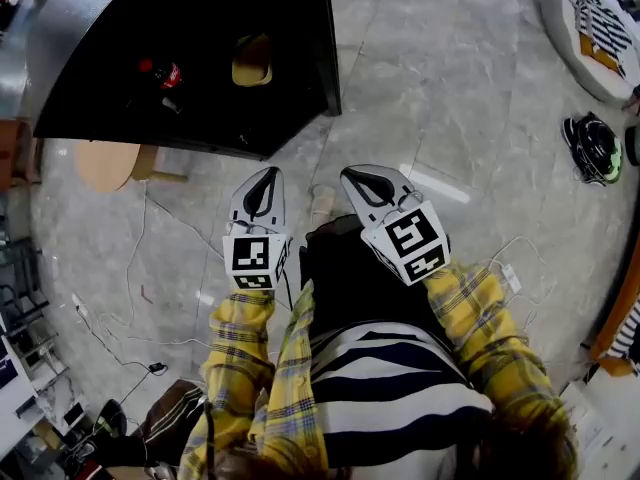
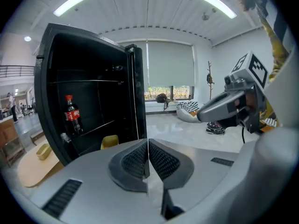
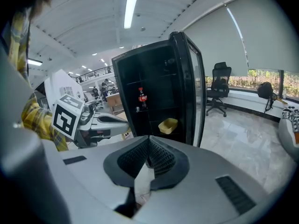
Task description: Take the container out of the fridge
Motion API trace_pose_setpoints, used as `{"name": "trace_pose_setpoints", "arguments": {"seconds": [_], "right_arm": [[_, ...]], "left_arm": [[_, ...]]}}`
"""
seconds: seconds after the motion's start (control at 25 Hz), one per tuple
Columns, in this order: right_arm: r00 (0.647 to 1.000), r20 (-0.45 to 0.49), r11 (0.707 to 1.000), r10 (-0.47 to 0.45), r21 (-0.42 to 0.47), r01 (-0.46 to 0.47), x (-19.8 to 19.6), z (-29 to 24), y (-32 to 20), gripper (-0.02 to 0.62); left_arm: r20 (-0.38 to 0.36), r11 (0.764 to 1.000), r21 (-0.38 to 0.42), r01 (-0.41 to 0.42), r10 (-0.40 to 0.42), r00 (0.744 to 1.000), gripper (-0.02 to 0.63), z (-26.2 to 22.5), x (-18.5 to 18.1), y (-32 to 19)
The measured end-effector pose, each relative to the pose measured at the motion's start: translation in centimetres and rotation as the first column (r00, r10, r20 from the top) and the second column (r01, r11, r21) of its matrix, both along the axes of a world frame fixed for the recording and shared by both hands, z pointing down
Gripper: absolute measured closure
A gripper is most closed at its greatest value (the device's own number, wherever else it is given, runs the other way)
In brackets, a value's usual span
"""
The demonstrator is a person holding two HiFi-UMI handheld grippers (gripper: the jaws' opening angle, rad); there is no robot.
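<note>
Both left gripper and right gripper, jaws closed empty, face fridge holding container, cola bottle.

The open black fridge, upper left in the head view, stands on a grey marble floor. Inside, a cola bottle stands on a shelf, and a yellow container sits one level lower. White cables trail across the floor at left, and a striped cushion lies at upper right.
</note>
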State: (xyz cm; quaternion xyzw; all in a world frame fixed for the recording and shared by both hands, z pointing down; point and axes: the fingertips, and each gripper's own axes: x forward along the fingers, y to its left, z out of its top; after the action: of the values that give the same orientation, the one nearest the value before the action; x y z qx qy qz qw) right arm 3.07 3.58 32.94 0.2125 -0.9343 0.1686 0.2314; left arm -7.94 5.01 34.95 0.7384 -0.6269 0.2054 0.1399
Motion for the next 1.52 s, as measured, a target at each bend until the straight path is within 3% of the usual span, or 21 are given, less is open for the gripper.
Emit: {"name": "trace_pose_setpoints", "arguments": {"seconds": [0.48,1.16,1.36,1.52], "right_arm": [[0.994,-0.033,0.993,0.103,-0.053,-0.105,-3.0,6.3,-5.0,0.566],[0.996,-0.046,0.986,0.081,-0.143,-0.087,-9.4,12.9,-6.5,0.566],[0.994,-0.062,0.982,0.093,-0.159,-0.101,-9.7,14.6,-7.1,0.566],[0.991,-0.081,0.976,0.103,-0.183,-0.117,-9.5,16.1,-7.1,0.566]], "left_arm": [[0.102,0.993,-0.086,-0.077,0.086,0.991,0.586,7.4,-4.4,-5.4],[0.213,0.989,-0.109,-0.104,0.126,0.969,0.586,14.7,-9.4,-13.5],[0.255,0.990,-0.130,-0.061,0.093,0.963,0.584,16.9,-11.4,-15.5],[0.287,0.987,-0.147,-0.063,0.103,0.952,0.503,18.6,-12.2,-17.3]]}}
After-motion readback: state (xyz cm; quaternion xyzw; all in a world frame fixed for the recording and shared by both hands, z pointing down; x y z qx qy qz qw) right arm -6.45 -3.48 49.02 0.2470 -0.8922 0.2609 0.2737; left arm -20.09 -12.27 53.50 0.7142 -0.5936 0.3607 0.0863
